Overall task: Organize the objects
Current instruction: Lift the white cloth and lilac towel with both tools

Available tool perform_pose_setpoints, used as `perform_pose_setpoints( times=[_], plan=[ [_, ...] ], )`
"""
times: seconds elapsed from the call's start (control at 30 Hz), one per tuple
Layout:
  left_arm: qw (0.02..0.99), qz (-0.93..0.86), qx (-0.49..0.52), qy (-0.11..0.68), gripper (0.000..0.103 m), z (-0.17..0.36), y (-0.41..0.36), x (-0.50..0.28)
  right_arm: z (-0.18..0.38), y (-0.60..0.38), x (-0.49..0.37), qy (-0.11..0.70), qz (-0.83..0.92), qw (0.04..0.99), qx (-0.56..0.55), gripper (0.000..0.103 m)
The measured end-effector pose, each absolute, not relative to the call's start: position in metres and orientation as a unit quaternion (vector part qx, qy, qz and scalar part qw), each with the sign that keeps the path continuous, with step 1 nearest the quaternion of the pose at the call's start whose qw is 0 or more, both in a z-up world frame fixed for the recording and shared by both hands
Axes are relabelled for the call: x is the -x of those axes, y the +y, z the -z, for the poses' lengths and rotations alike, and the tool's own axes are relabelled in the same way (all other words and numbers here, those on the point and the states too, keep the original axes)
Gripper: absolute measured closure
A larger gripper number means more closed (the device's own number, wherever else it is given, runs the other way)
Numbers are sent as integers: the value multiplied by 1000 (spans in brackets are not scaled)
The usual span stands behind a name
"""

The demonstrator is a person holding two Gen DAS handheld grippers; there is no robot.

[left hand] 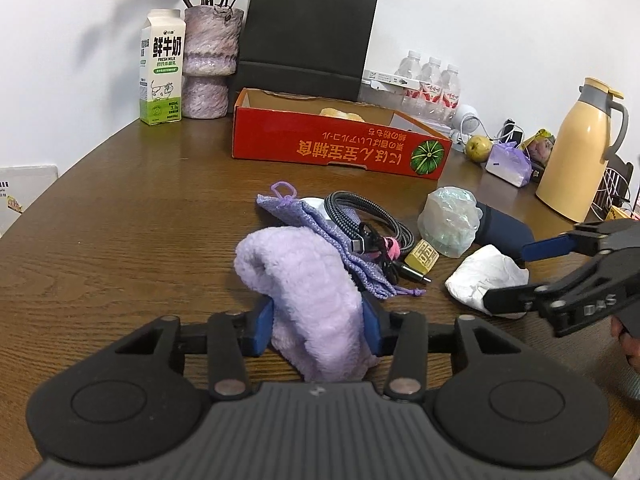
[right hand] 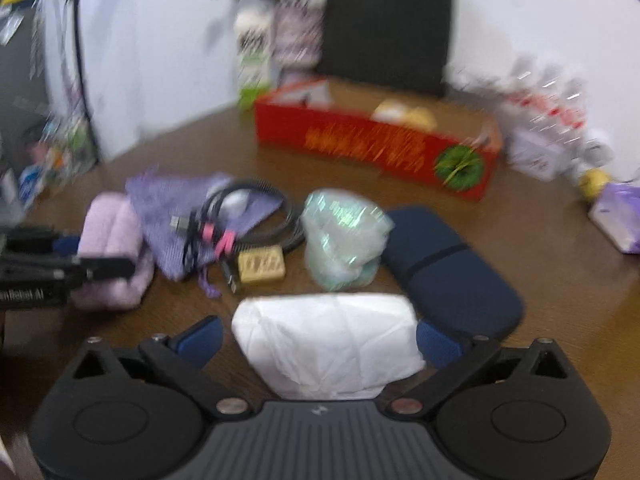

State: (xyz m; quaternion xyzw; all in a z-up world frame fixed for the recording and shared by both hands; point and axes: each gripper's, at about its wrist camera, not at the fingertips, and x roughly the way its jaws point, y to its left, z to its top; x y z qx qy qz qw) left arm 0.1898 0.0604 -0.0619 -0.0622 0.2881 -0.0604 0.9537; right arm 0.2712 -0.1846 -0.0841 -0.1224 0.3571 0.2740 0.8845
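My left gripper point(left hand: 318, 320) is shut on a fluffy lilac towel point(left hand: 304, 280), its blue pads pressing both sides of the towel where it rests on the brown wooden table point(left hand: 140, 248). My right gripper point(right hand: 318, 336) stands open around a white crumpled packet point(right hand: 328, 344), with a gap at each pad. Behind the towel lie a purple drawstring pouch point(left hand: 296, 216), a coiled black cable point(left hand: 372, 220), a small yellow block point(left hand: 422, 258), a clear plastic bundle point(left hand: 448, 220) and a navy case point(left hand: 504, 228). The right wrist view is blurred.
A red cardboard box point(left hand: 332, 144) lies open behind the pile. Along the wall stand a milk carton point(left hand: 162, 68), a vase point(left hand: 210, 64), a black paper bag point(left hand: 308, 36) and water bottles point(left hand: 432, 80). A yellow jug point(left hand: 576, 148) and an apple point(left hand: 478, 148) sit at right.
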Motion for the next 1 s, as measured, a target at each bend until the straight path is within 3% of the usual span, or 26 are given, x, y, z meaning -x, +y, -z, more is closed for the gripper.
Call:
perform_pose_setpoints(
  times=[0.23, 0.6, 0.7, 0.87, 1.0],
  plan=[
    [954, 60, 68, 285, 59, 62, 61, -188, 95, -178, -306, 416, -293, 850, 137, 0],
    [957, 59, 80, 272, 62, 60, 64, -182, 105, -185, -286, 356, -280, 886, 102, 3],
    [958, 56, 80, 268, 64, 60, 63, -179, 106, -184, -276, 336, -277, 895, 96, 17],
    [960, 51, 83, 262, 65, 58, 62, -173, 104, -178, -266, 313, -280, 903, 93, 51],
    [960, 53, 93, 260, 65, 57, 62, -168, 103, -173, -258, 300, -277, 907, 101, 61]
  ],
)
